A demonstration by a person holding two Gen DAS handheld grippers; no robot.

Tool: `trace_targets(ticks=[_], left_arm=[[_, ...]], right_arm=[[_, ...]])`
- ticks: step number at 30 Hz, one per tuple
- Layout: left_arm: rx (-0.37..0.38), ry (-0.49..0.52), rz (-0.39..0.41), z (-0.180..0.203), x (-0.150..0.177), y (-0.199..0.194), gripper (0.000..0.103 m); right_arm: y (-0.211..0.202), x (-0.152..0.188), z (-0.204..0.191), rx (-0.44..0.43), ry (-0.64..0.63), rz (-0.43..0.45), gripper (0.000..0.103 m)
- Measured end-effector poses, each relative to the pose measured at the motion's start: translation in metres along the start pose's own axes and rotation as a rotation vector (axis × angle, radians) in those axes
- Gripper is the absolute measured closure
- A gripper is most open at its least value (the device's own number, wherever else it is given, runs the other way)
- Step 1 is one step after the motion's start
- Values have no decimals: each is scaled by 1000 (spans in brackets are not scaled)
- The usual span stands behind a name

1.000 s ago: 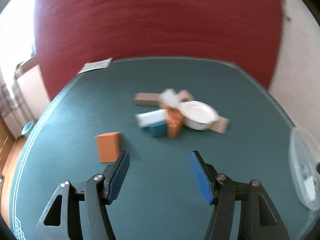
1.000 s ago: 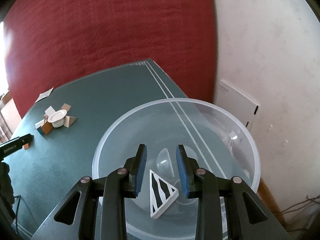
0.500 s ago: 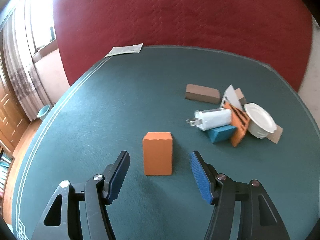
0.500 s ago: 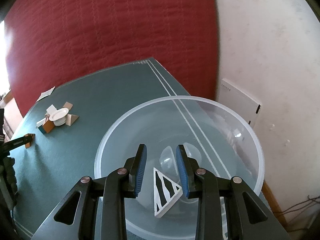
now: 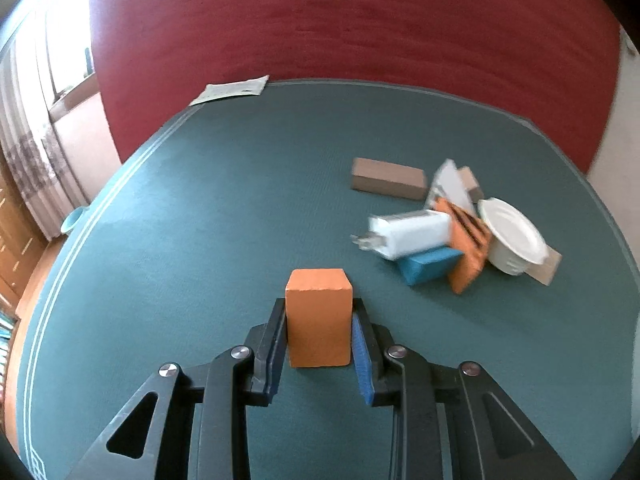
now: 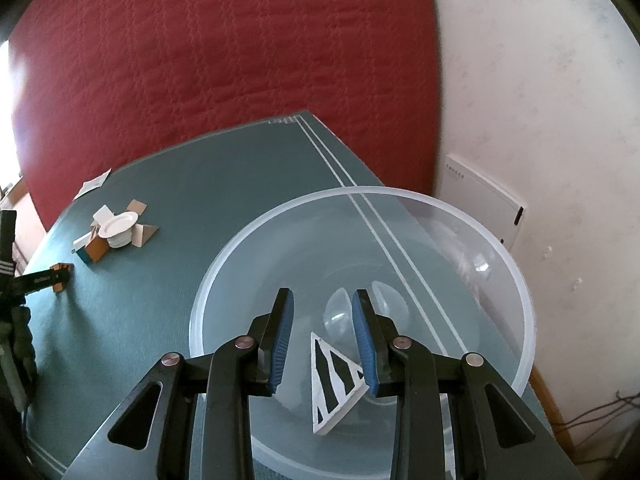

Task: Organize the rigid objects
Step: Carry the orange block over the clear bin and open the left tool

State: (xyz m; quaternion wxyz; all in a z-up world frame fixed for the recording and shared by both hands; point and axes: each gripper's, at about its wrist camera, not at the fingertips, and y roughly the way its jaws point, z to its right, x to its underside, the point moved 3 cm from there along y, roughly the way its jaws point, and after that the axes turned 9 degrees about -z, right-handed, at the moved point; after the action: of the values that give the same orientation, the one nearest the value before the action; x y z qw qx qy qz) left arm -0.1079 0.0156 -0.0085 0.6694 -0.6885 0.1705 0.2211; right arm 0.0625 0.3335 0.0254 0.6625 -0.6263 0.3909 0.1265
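The left gripper point(image 5: 319, 332) is closing on the orange block point(image 5: 319, 316), and its blue pads are touching both sides of it. The block is standing up on the green table point(image 5: 224, 216), away from the pile of other things point(image 5: 448, 232). The right gripper point(image 6: 322, 336) is hanging over the clear bowl point(image 6: 516, 276) with its jaws close together and nothing between them. A striped triangle point(image 6: 336, 384) is lying inside the bowl. This looks like the picking-up step. Next, the block probably needs lifting straight up and carrying over to the bowl.
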Motion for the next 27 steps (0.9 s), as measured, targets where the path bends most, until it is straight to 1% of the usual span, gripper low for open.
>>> trace_targets(ticks=[4, 7, 10, 15, 19, 25, 27], left_arm=[[40, 56, 22, 26, 6, -18, 72], [80, 123, 44, 55, 11, -36, 72], [125, 201, 65, 86, 15, -53, 72], [222, 356, 96, 151, 37, -93, 72], [295, 458, 103, 194, 52, -115, 72], [381, 574, 80, 242, 69, -127, 72], [394, 594, 80, 245, 69, -124, 72]], right_arm=[[3, -3, 5, 21, 20, -5, 71], [5, -6, 10, 41, 40, -2, 71], [3, -9, 18, 64, 68, 12, 71], [0, -15, 34, 105, 123, 30, 71], [-4, -19, 48, 136, 172, 50, 71], [-15, -24, 62, 165, 221, 92, 71], [-17, -25, 66, 174, 236, 104, 71]])
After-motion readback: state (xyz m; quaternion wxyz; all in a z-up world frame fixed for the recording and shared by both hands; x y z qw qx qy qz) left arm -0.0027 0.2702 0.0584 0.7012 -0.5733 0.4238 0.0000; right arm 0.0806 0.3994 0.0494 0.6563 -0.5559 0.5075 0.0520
